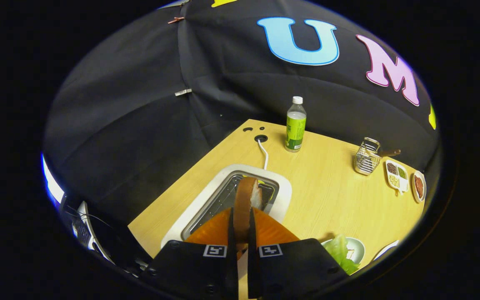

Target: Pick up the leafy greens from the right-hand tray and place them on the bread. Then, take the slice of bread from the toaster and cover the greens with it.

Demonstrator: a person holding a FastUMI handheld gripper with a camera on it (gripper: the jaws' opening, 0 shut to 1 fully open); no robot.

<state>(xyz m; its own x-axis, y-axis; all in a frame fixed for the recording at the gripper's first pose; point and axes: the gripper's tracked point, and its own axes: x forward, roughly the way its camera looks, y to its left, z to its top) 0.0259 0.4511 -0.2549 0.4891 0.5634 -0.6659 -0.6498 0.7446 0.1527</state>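
The slice of bread (243, 208) stands on edge between the fingers (231, 225), which press on it from both sides, above the toaster (283, 189) just ahead of them on the table (327, 187). A cable (263, 153) runs from the toaster's far side to a hole in the table. Beyond that stands a bottle (296, 125). Far right of the fingers sit a wire basket (367, 158), a divided dish (397, 175) and a small bowl (418, 186). Close on the right, leafy greens (340, 252) lie on a plate (358, 248).
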